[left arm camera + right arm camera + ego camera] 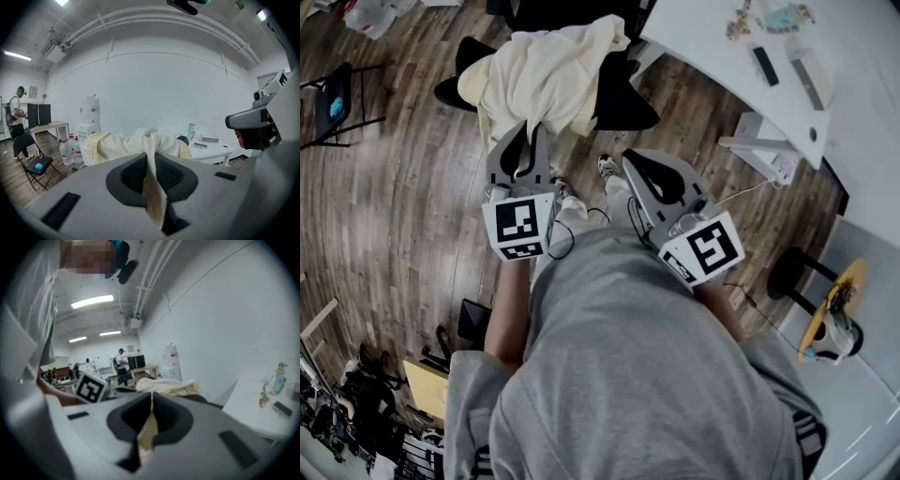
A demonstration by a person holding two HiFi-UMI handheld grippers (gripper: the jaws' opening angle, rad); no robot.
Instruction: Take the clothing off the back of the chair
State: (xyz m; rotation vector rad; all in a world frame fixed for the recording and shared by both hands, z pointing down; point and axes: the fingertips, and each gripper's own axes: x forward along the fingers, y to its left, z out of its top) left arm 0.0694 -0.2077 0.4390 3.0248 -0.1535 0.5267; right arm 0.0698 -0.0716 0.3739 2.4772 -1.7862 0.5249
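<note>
Open-plan office or lab workroom: ceiling strip lights [92,301], exposed pipes [146,284], white surface [853,89] with gadgets, water dispenser [87,129], spare bottles [65,151], folding chair [33,161], whiteboard [102,363], wood-plank floor [403,197].

Bright ceiling strip lights [92,301]; fisheye warp, dark corners; foreground soft.

Bare floor [403,178] left of the chair [623,103] seems open; the white table [703,66] crowds its right.

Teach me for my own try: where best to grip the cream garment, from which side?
Its loose near edge, from the person's side: the garment drapes over the chair, folds hanging free there. Left gripper and right gripper pinch them.
</note>
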